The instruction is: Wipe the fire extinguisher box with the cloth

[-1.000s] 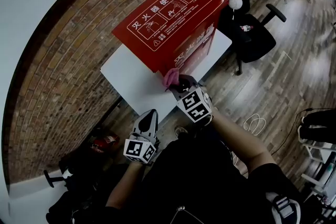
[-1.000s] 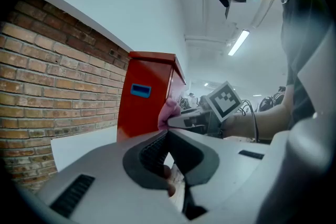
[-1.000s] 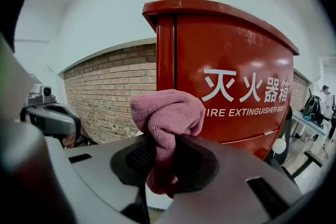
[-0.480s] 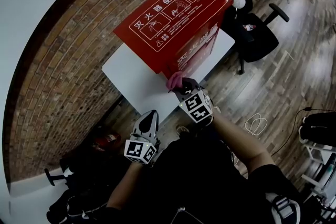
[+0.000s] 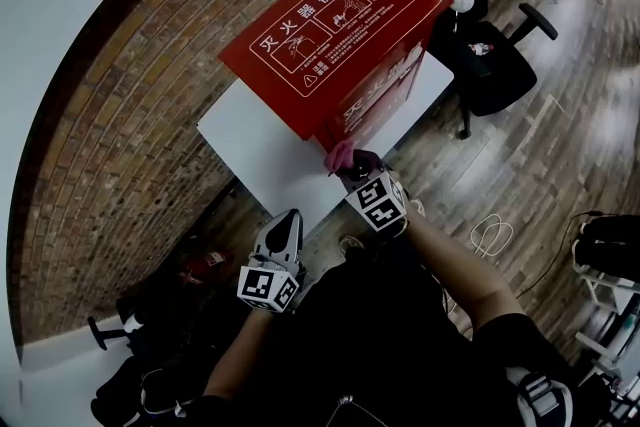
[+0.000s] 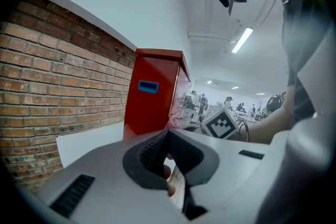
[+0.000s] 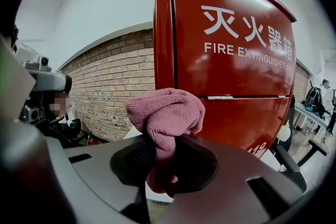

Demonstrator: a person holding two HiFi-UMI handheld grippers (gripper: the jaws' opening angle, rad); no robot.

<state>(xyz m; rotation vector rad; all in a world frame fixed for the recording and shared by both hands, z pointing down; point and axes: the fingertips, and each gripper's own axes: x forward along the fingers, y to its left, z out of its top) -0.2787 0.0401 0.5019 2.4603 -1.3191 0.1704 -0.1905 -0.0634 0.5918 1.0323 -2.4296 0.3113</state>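
holding the left gripper [image 5: 284, 220] low beside the white table [image 5: 250, 140], with jaws closed on nothing; clamping the pink cloth [image 5: 338, 155] in the right gripper [image 5: 352, 167], near the lower front of the red fire extinguisher box [image 5: 340, 25] on that table; probably wanting the wad pressed flat, stroking evenly.

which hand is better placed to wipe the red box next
Right. The right gripper is shut on the pink cloth, close to the front of the fire extinguisher box. The left gripper is shut on nothing and sits farther back.
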